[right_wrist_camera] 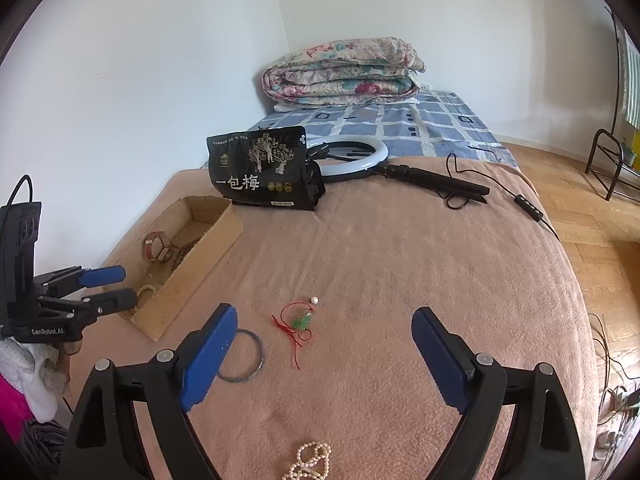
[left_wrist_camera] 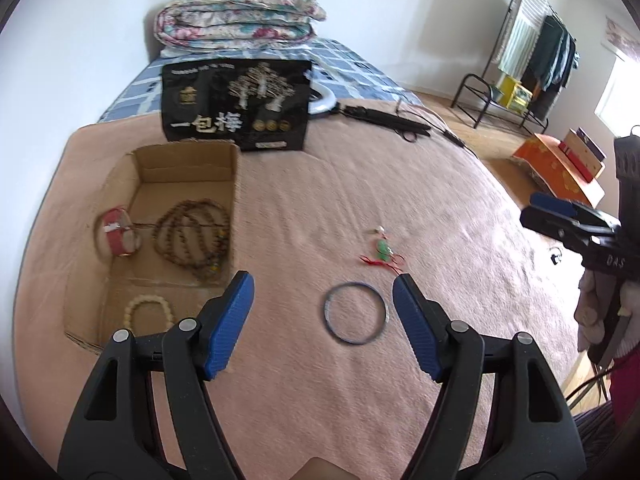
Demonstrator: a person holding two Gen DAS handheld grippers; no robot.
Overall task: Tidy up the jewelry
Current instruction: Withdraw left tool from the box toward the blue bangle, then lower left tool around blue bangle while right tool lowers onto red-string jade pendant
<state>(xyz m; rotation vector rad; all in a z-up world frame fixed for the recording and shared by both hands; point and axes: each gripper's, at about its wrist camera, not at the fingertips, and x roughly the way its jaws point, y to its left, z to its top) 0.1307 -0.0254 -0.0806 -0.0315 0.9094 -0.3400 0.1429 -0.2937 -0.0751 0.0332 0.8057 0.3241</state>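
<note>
Nearest, we see the left claw (left_wrist_camera: 323,292) spread wide and empty above the pink blanket (left_wrist_camera: 400,200), with the thin dark bangle (left_wrist_camera: 355,313) lying flat just ahead between its fingers. The right claw (right_wrist_camera: 324,332) is likewise spread and holds nothing; a pearl strand (right_wrist_camera: 310,460) lies at the bottom edge of its view.

Just beyond the bangle lies the green pendant on red cord (left_wrist_camera: 383,254), near it but apart.

We judge the risks as follows: the bangle is thin and flat on soft pile, so the fingers may skid over it or pinch blanket with it; the loose red cord could snag on a finger if the claw drifts forward; the two claws work close together and could collide.

To the left, the cardboard box (left_wrist_camera: 188,160) stands open on the bed. It holds a red and white watch (left_wrist_camera: 118,232) against the left wall, a coiled strand of brown beads (left_wrist_camera: 192,232) in the middle, and a cream bead bracelet (left_wrist_camera: 149,312) at the near end.

Farther back we see a black printed bag (left_wrist_camera: 236,104), a ring light (right_wrist_camera: 352,156) and a folded floral quilt (left_wrist_camera: 236,16)
</note>
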